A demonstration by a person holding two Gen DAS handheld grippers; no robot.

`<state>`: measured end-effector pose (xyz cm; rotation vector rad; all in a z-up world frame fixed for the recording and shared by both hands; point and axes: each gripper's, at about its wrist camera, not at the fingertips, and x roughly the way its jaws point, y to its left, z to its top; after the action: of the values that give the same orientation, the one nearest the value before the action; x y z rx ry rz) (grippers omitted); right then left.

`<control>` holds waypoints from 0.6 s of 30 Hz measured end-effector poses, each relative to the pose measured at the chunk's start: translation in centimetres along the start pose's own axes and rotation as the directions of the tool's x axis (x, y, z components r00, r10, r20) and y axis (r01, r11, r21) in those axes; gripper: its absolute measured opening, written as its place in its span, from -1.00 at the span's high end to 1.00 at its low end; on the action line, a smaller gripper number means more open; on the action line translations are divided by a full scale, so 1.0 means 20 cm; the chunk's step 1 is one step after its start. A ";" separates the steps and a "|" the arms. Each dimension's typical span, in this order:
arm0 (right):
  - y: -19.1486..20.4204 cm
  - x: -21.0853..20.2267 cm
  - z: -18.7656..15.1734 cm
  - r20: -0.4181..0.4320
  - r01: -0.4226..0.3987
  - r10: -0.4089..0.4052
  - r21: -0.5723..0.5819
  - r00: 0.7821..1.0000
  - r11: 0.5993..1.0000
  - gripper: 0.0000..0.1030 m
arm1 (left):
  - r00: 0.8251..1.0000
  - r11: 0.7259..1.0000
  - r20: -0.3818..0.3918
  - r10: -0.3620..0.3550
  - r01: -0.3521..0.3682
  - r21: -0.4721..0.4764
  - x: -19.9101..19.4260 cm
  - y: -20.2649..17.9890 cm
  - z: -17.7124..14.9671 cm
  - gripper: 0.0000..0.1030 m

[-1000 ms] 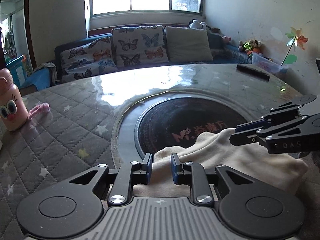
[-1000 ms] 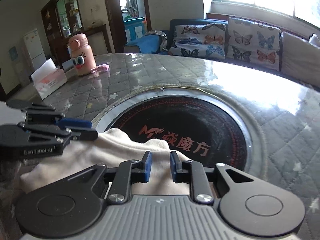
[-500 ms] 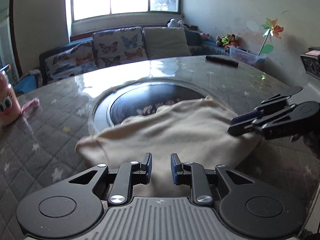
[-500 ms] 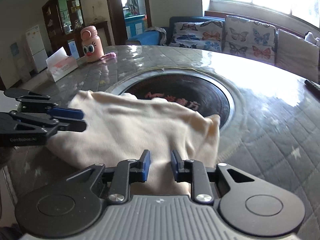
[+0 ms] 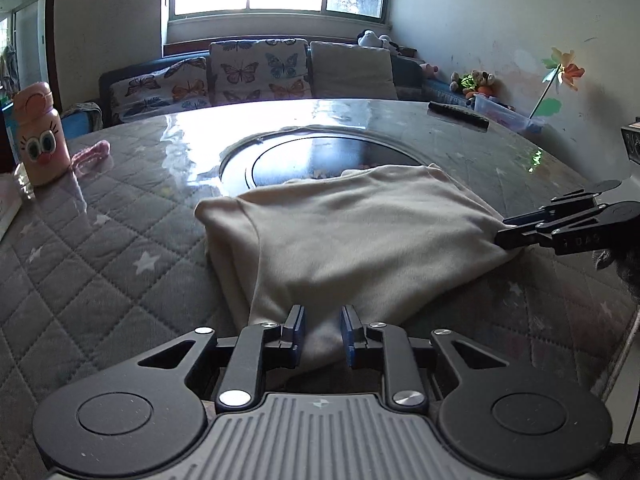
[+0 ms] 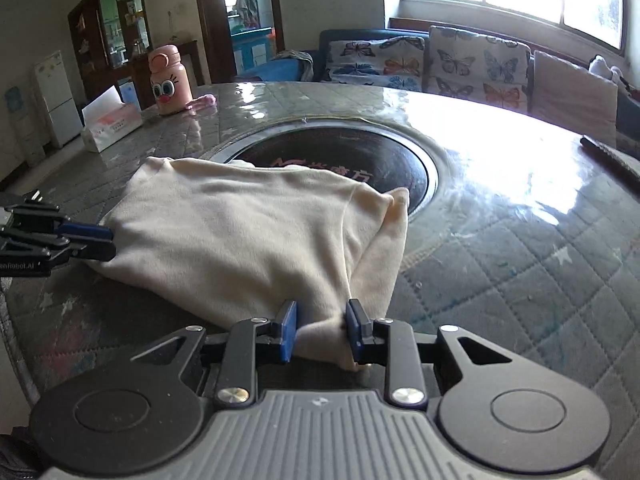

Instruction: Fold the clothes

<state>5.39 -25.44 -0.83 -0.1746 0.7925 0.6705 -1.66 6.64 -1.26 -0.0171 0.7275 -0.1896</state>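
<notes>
The cream garment [image 5: 360, 236] lies doubled over on the near part of the round quilted surface [image 5: 100, 264], its far edge reaching onto the dark inset disc [image 6: 392, 152] at the middle. To my eye one fold is already made: two layers show along the side edge, and the cloth sits as a rough rectangle. It is still large and slack, so I would judge at least one more fold and some smoothing remain.

Each near corner of the cloth sits in a claw. The left claw [image 5: 322, 334] has fabric bunched between its blue pads, and they appear to pinch it. The right claw [image 6: 322, 330] also has a corner between its pads, but its jaws have just been opening; one pad seems to touch the cloth, the other stands a little off, so I take the grip as slackened or let go. Both claws point forward and downward over the near edge, low to the surface, side by side.

Further off, a pink bottle [image 6: 168, 80] and a tissue box [image 6: 112, 122] stand well apart from the garment.
</notes>
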 end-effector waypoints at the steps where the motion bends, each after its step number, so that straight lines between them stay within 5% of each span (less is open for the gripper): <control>1: 0.00 -0.01 -0.01 -0.001 -0.003 0.003 0.007 1.000 1.000 0.49 | 1.000 1.000 0.001 -0.005 0.005 -0.004 -0.01 0.01 0.00 0.56; 9: 0.05 -0.09 0.03 -0.009 -0.022 0.022 -0.015 1.000 1.000 0.48 | 0.998 1.000 0.059 -0.005 0.005 -0.002 -0.12 0.03 0.08 0.56; 18: 0.10 0.01 0.14 0.054 -0.049 0.051 -0.033 0.997 0.998 0.39 | 0.997 0.996 0.051 0.051 -0.048 -0.070 0.06 0.08 0.17 0.56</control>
<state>5.92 -22.82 1.15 -0.1649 0.7363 0.7324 1.75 7.92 0.34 -0.0692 0.6810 -0.1161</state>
